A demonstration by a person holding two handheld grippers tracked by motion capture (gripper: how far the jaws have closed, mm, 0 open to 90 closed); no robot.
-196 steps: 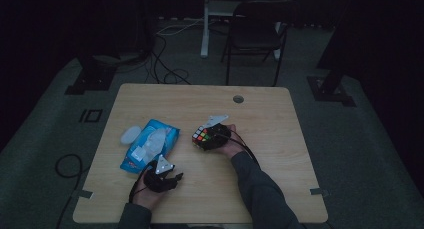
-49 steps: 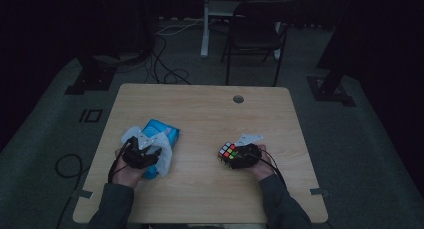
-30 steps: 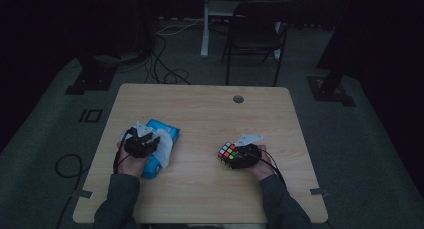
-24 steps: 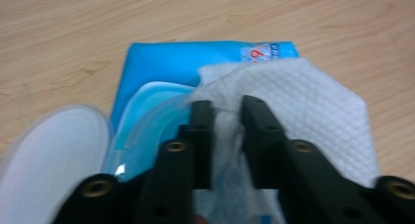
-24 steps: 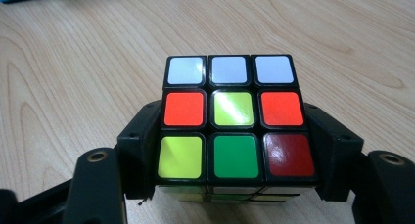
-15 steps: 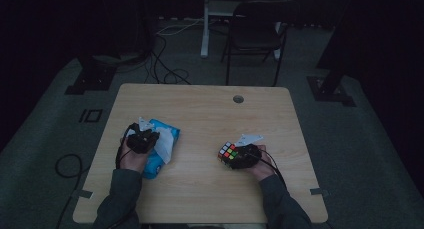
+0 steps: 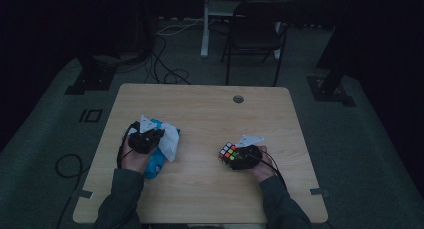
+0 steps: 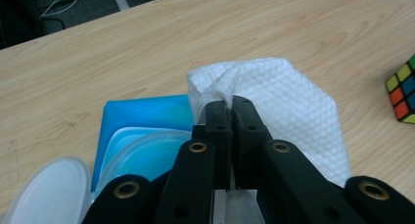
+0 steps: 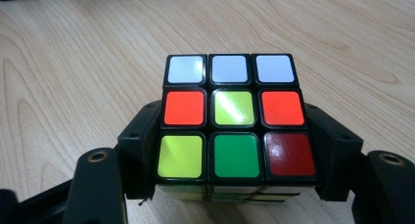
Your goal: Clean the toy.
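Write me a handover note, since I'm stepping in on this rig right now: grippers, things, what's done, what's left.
Left gripper: shut on a white wet wipe, pulled up out of the blue wipe pack, whose round lid is flipped open.
Right gripper: shut on the Rubik's cube, held at the table's right side, one jaw on each side face.
Done: wipe drawn, cube gripped.
Left, probably: bring wipe and cube together to wipe the cube, then close the pack.

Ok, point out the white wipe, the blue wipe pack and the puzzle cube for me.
white wipe [image 8: 288,101], left gripper view, on its quilted sheet beyond the jaws.
blue wipe pack [image 8: 142,111], left gripper view, on its blue top.
puzzle cube [image 9: 234,108], right gripper view, on its centre sticker.
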